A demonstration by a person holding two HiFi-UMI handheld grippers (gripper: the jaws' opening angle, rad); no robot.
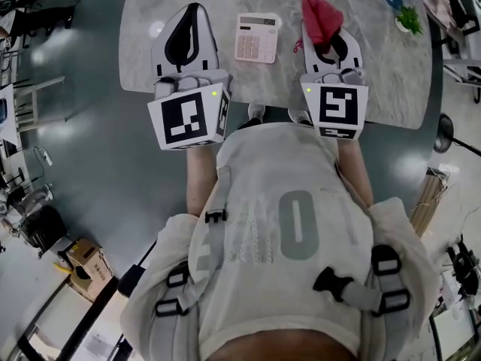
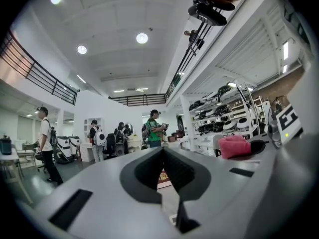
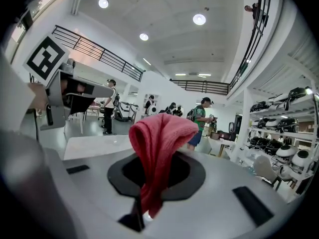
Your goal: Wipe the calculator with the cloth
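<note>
A pink-and-white calculator [image 1: 258, 37] lies flat on the grey marble table [image 1: 376, 74], between my two grippers. To its left, my left gripper [image 1: 194, 9] hovers over the table with its jaws shut and nothing in them; in its own view the black pads meet [image 2: 163, 151]. On the calculator's right, my right gripper [image 1: 325, 27] is shut on a red cloth [image 1: 321, 15]. The cloth [image 3: 159, 148] bunches up above the jaws and hides the fingertips. From the left gripper view the cloth [image 2: 234, 146] shows off to the right.
A small green plant [image 1: 409, 19] and a blue object stand at the table's far right. The table's near edge runs just under both grippers. Several people [image 2: 154, 128] stand in the room beyond, and shelves of white gear [image 3: 284, 153] line the right side.
</note>
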